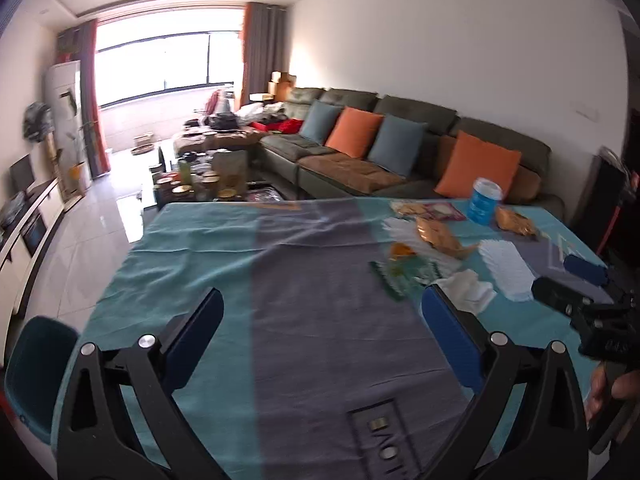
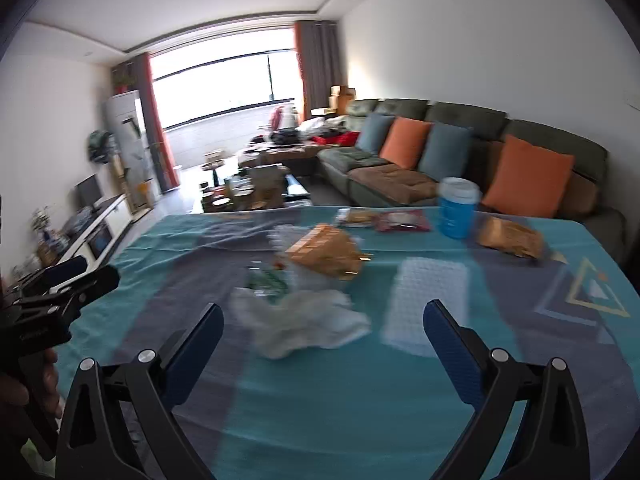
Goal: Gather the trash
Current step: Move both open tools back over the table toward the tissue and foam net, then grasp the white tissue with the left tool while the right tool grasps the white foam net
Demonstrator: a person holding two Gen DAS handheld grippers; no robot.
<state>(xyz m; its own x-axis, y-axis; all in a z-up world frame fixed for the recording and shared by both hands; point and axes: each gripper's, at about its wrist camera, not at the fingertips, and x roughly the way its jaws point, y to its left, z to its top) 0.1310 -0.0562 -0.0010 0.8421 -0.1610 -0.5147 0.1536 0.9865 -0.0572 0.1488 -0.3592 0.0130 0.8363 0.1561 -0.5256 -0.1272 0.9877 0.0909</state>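
white crumpled tissue [image 2: 300, 328] before spread right claw [image 2: 323, 320].

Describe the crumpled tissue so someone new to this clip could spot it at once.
On the teal and grey tablecloth, look just ahead of the open right gripper. The crumpled tissue lies nearest, rumpled and soft white, unlike the flat white textured sheet beside it.

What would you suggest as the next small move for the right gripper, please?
Probably ease the right gripper forward and down onto the crumpled white tissue: its jaws stand open and empty, and the tissue lies nearest, just ahead between them on the tablecloth.
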